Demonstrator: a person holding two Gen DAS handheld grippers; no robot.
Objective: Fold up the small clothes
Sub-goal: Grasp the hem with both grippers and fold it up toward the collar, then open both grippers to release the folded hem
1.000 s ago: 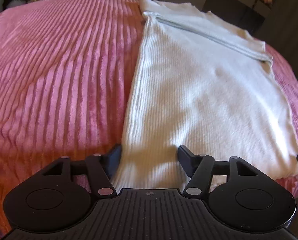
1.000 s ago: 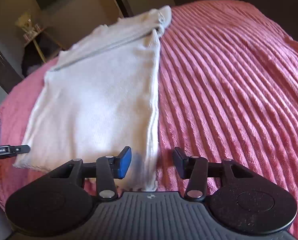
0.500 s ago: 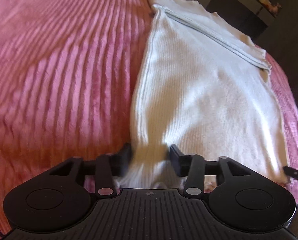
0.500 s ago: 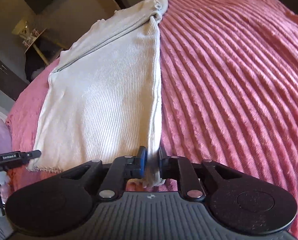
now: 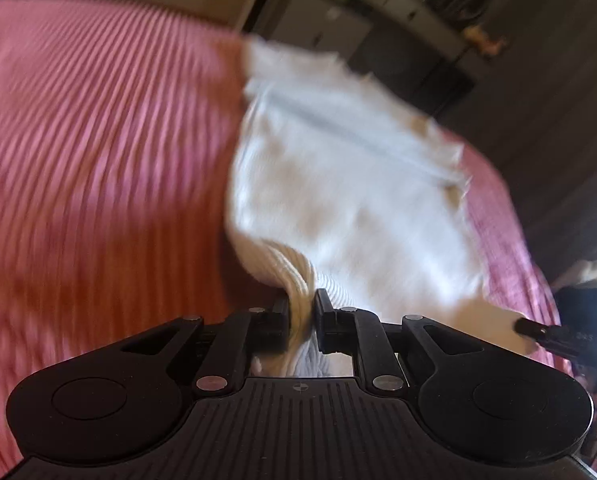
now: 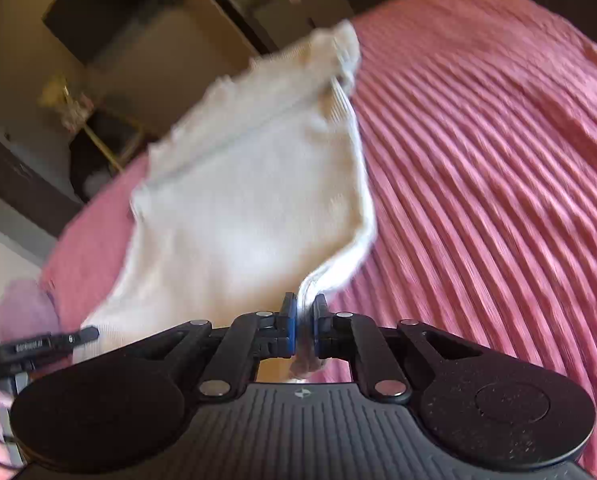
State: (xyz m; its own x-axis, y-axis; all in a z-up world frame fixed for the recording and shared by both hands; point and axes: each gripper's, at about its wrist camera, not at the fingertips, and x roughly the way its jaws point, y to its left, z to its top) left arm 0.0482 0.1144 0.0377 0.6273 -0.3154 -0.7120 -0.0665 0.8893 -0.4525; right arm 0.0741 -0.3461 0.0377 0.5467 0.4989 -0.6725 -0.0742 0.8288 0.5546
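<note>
A white ribbed garment [image 5: 358, 208] lies lengthwise on a pink ribbed bedspread [image 5: 98, 140], and its near edge is lifted off the bed. My left gripper [image 5: 302, 304] is closing its jaws on the near left corner, with the cloth bunched and pinched between the pads. In the right wrist view the garment [image 6: 250, 208] hangs up to my right gripper [image 6: 303, 304], whose blue-padded jaws are closing tight on the near right corner. Each view shows the other gripper's fingertip at the opposite corner. Both views are blurred by motion.
The pink bedspread [image 6: 478, 160] spreads wide beside the garment. Dark cabinets [image 5: 378, 40] and a shelf with small things stand beyond the far edge of the bed. A lilac sleeve [image 6: 26, 312] shows at the lower left of the right wrist view.
Both grippers went from open over the hem to pinched on its corners. Both have risen, pulling the near edge of the garment up off the bed.
</note>
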